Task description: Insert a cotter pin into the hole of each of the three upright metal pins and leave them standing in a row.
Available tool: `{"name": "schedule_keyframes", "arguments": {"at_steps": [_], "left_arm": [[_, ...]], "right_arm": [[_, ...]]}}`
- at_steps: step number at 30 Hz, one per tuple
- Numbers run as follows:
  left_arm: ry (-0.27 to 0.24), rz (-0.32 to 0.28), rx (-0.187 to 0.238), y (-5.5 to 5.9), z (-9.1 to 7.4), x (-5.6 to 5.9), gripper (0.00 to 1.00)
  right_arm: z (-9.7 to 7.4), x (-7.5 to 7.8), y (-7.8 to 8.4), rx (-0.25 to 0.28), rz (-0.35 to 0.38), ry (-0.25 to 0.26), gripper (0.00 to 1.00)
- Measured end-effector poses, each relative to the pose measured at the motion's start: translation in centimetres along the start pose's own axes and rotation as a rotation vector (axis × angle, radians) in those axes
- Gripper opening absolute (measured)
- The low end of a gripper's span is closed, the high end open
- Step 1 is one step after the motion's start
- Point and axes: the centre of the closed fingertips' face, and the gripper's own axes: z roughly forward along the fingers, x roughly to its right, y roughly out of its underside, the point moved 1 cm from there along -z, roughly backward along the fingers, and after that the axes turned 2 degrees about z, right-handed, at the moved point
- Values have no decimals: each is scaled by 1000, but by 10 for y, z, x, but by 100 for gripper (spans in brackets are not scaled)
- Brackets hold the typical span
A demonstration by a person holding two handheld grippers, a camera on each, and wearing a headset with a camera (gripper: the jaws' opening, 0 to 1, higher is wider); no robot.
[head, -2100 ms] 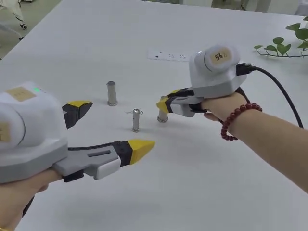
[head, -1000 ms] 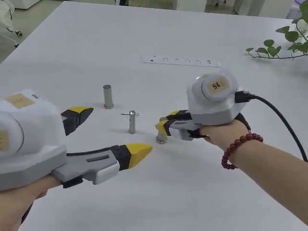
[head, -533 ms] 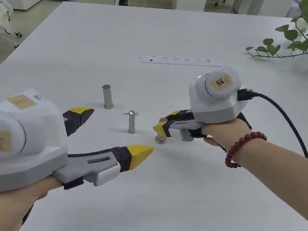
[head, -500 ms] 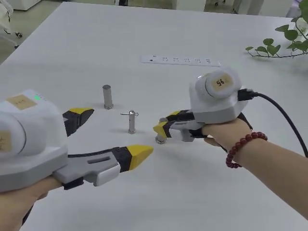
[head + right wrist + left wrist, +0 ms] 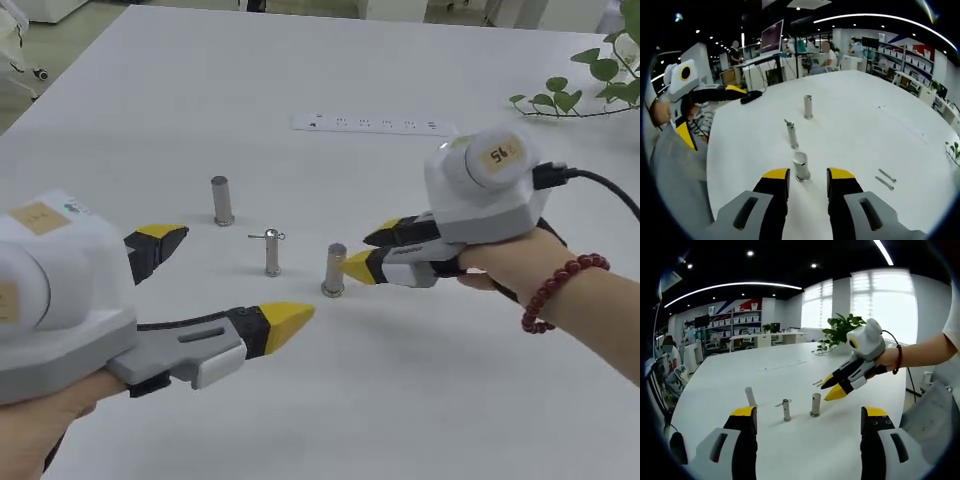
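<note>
Mid-desk, three metal pins stand upright in a slanting row on the white desk (image 5: 420, 380), apart from each other: far pin (image 5: 220, 200), middle pin (image 5: 272, 252), near pin (image 5: 334, 270). Middle pin has a cotter pin (image 5: 267, 236) through its top hole, sticking out sideways on both sides. Far and near pins carry none that I can see; their holes are too small to make out. Right gripper (image 5: 366, 254) is held low over the desk, pointing left at the near pin, jaws slightly apart with a narrow gap and nothing between them. Its lower yellow tip is just beside the near pin; can't tell if it touches. Right gripper view puts the near pin right ahead of the gap, with the middle and far pins lined up behind it. Two loose cotter pins (image 5: 887, 175) lie flat on the desk right of the jaws in that view, close together and well apart from the row. Left gripper (image 5: 222, 278) hovers nearer the front edge, jaws wide apart and empty, aimed at the row; all three pins show between its jaws in the left gripper view. White power strip (image 5: 375, 125) lies toward the far edge. Green plant (image 5: 590, 85) sits at the far right corner. A bead bracelet (image 5: 556, 292) is on the wrist holding the right gripper.
</note>
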Motion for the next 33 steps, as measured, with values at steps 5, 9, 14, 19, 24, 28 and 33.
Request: {"name": "schedule_keyframes", "arguments": {"at_steps": [5,9,14,19,24,28,33], "left_arm": [[-11,-1,-2,0,-1,-1,86],[-21,1,-9,2,-2,-4,88],[-20,-1,-10,2,-3,-6,92],[-25,8,-29,5,-4,-8,93],[-41,-1,-35,8,-5,-9,94],[-48,-9,-39,10,-5,-10,94],[-56,-1,-43,11,-5,-11,93]], "right_arm": [[-7,20,8,-37,-17,17,31],[-12,39,18,-52,26,26,30],[-15,62,29,-94,4,59,30],[-15,84,38,-143,-16,88,29],[-11,103,42,-163,-44,118,27],[-6,115,45,-190,-72,129,26],[2,131,48,-212,-82,137,25]]}}
